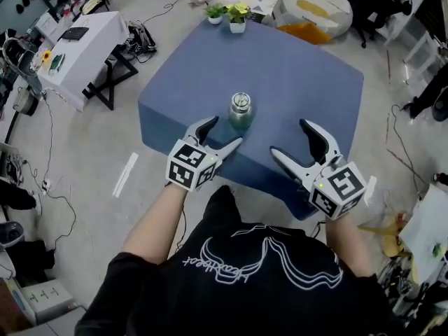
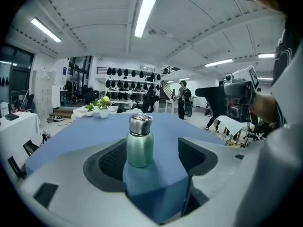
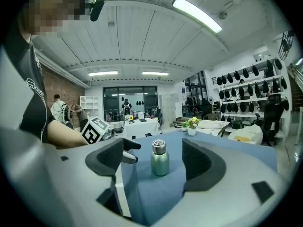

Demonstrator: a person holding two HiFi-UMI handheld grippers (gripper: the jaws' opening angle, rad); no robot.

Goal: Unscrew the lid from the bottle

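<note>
A small green metal bottle (image 1: 241, 112) with a silver screw lid (image 1: 241, 102) stands upright on the blue table (image 1: 301, 75), near its front edge. My left gripper (image 1: 224, 131) is open just in front and to the left of the bottle, not touching it. In the left gripper view the bottle (image 2: 140, 145) stands a little beyond the wide-apart jaws, left of centre. My right gripper (image 1: 289, 138) is open too, to the bottle's right and nearer the edge. In the right gripper view the bottle (image 3: 160, 161) stands ahead between the jaw lines, untouched.
Two small potted plants (image 1: 236, 16) sit at the table's far edge. A white side table (image 1: 84, 47) stands to the left, with cables on the floor around it. Both grippers hover over the table's front edge (image 1: 231, 177). People stand in the room's background.
</note>
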